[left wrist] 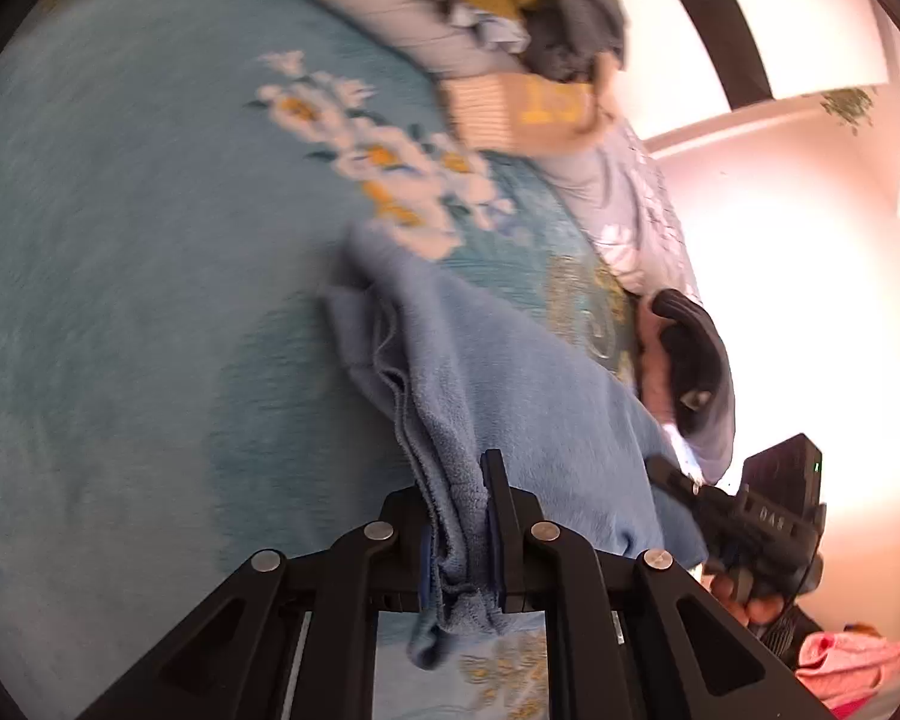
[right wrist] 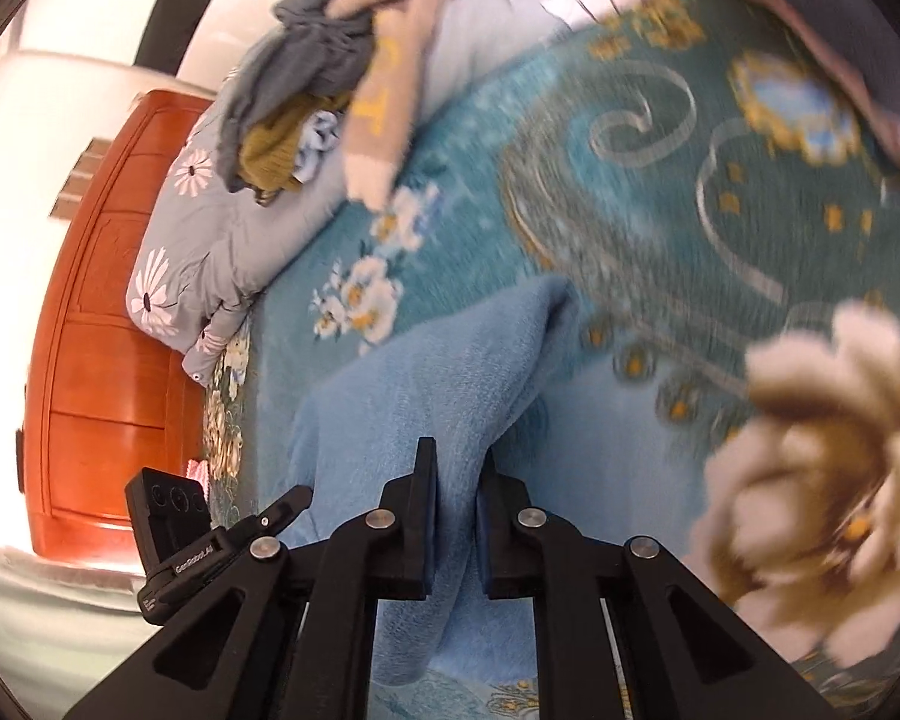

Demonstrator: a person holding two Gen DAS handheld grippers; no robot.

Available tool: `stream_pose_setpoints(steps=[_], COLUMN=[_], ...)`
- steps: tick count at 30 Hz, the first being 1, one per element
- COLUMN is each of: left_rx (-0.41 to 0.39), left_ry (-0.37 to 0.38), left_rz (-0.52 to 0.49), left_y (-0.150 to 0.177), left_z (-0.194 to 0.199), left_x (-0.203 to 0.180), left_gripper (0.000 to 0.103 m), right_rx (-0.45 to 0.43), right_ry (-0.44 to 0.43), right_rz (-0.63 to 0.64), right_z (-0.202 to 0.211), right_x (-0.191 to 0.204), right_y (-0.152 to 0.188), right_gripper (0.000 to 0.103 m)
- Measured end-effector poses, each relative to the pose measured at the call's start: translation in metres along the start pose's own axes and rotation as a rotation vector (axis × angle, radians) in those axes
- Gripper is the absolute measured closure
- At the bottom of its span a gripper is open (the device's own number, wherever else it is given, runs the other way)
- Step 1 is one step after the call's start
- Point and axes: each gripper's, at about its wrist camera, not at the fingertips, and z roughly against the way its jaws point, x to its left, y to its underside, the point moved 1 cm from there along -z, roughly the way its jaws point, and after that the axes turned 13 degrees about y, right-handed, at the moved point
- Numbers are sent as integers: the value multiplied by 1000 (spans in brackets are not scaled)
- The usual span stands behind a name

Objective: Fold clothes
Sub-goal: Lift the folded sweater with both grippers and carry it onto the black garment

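Observation:
A light blue fleece cloth (left wrist: pixel 480 360) lies bunched on a teal flowered blanket (left wrist: pixel 120 300) that covers the bed. My left gripper (left wrist: pixel 461 531) is shut on one edge of the cloth, whose folds hang between the blue pads. In the right wrist view the same blue cloth (right wrist: pixel 426 372) rises from the blanket (right wrist: pixel 660 210) into my right gripper (right wrist: pixel 455 516), which is shut on another part of its edge. The right gripper's body and the hand holding it show at the lower right of the left wrist view. Both pictures are blurred.
A pile of clothes (right wrist: pixel 306 114) in grey, mustard and beige sits on a grey daisy-print quilt (right wrist: pixel 198 240) at the far side. An orange wooden cabinet (right wrist: pixel 108 330) stands beyond the bed. Dark and pink garments (left wrist: pixel 690 360) lie at the blanket's right edge, with a pink cloth (left wrist: pixel 852 660) lower right.

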Motion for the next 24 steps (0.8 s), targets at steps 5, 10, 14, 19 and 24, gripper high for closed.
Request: stream_pose_setpoints(steps=[5, 10, 14, 19, 24], left_rx=[-15, -11, 19, 93, 171], left_ry=[45, 93, 143, 167, 166], left_rz=[-55, -184, -275, -374, -424], left_y=[-13, -33, -48, -57, -53], left_z=[-14, -38, -78, -150, -228], left_x=[-51, -131, -199, -270, -315], left_gripper=[89, 89, 89, 89, 89], right_rx=[-62, -154, -227, -285, -304], right_ry=[-22, -44, -16, 48, 141], right_rz=[81, 150, 176, 152, 108], right_z=[45, 111, 169, 232, 269], right_x=[5, -6, -33, -85, -142], right_y=[-29, -62, -86, -119, -152], right_gripper=[93, 93, 93, 93, 93])
